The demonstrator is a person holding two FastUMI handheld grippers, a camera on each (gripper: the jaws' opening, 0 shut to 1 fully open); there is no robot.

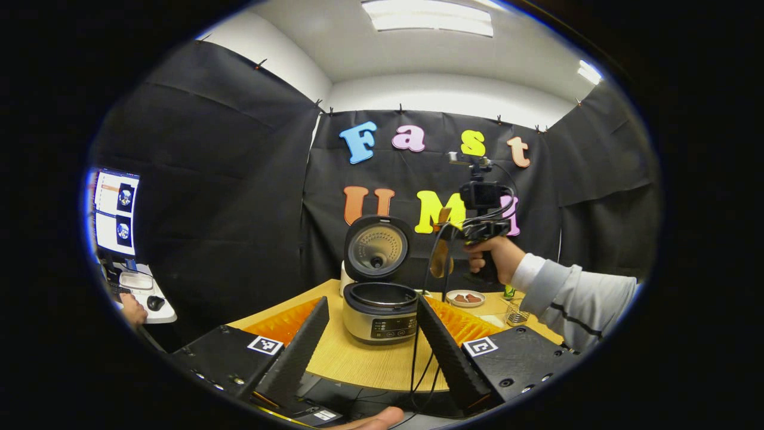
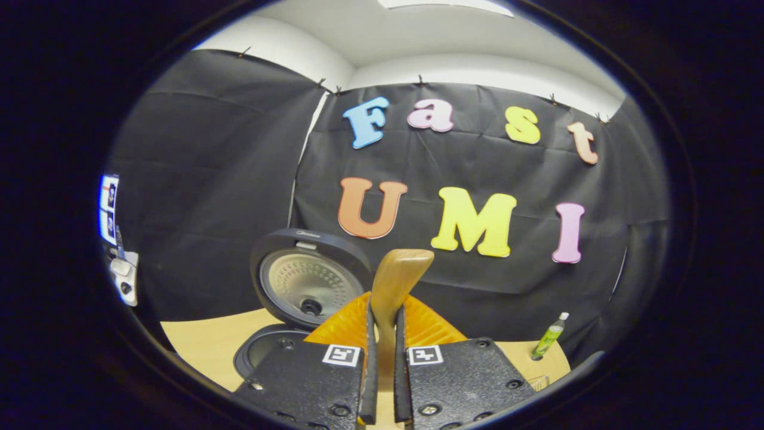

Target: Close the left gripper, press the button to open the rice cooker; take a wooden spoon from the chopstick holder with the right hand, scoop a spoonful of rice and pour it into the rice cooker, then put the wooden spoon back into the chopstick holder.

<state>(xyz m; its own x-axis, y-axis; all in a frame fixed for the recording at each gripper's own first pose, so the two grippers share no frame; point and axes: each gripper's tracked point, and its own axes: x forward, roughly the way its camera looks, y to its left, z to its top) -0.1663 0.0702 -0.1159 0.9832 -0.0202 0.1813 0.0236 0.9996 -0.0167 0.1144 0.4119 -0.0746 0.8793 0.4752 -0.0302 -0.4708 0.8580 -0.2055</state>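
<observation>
Here the light wooden tabletop (image 1: 364, 364) carries a round beige and dark rice cooker (image 1: 380, 313) near its middle, its dark lid (image 1: 377, 246) swung up and standing open behind the pot, the perforated metal inner plate facing the near side. In the right gripper view the same lid (image 2: 310, 276) rises at the left, with the dark rim of the open pot below it.

A person's hand (image 1: 494, 255), in a grey and white sleeve (image 1: 576, 298), holds the right gripper (image 1: 446, 232) up in the air, above and to the right of the cooker. In its own view the right gripper (image 2: 382, 364) is clamped on the handle of a light brown wooden spoon (image 2: 397, 280), both black fingers pressing the handle, which runs up between them and ends in a broad tip.

The left gripper (image 1: 373, 343) stands with its two black fingers spread wide apart and empty, the cooker seen between them.

On the far right of the tabletop sit a small round dish (image 1: 465, 297) with brown pieces, a wire-mesh chopstick holder (image 1: 517, 313) and a small green bottle (image 2: 549, 336).

At the far left a monitor (image 1: 116, 212) stands over a white desk (image 1: 143, 298).
</observation>
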